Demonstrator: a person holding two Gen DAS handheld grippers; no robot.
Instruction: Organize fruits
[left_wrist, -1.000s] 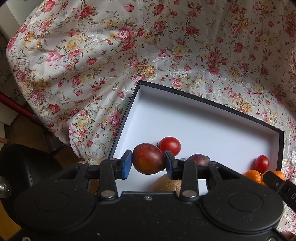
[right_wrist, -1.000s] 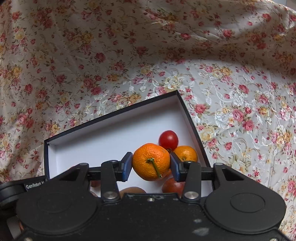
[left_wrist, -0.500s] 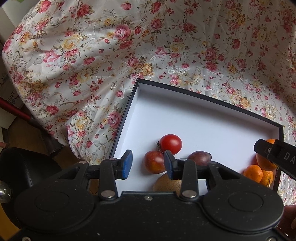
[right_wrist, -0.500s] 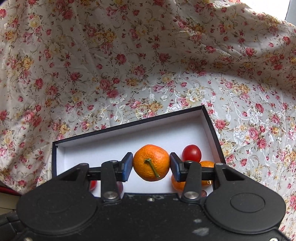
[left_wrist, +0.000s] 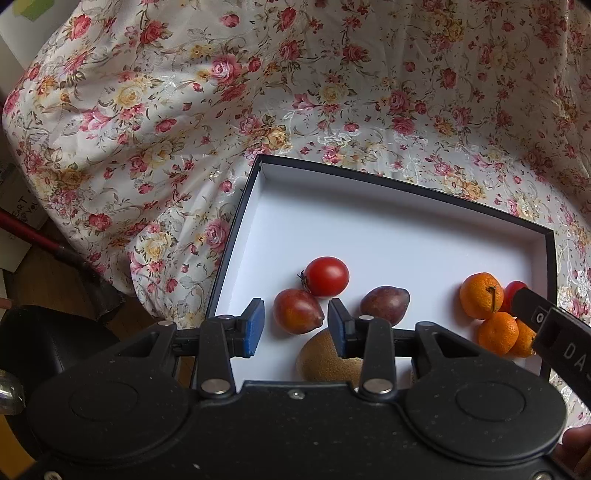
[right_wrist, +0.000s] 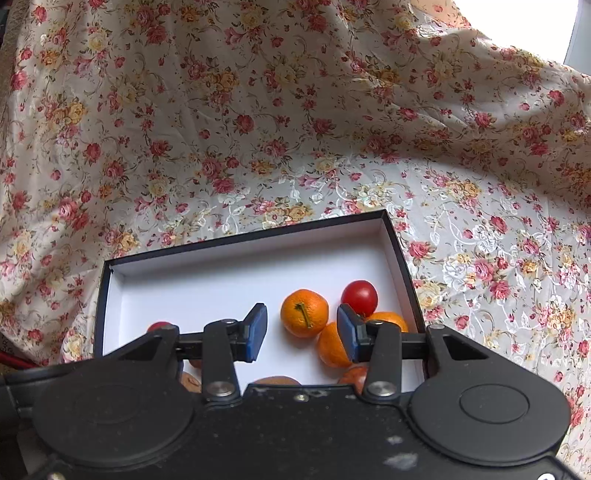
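Both tools gaped empty over box (left_wrist: 236, 236): left tool (left_wrist: 295, 326) above plum (left_wrist: 297, 316), right tool (right_wrist: 302, 332) above orange (right_wrist: 304, 313).

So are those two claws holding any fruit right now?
No. The left gripper and right gripper are both open and empty; the plum and mandarin lie in the box.

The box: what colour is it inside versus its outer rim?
The box is white inside with a black rim, clearest in the left wrist view.

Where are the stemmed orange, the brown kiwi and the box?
stemmed orange (right_wrist: 304, 313), right wrist view, middle by its stem.
brown kiwi (left_wrist: 319, 360), left wrist view, upper skin.
box (left_wrist: 399, 184), left wrist view, far black rim.
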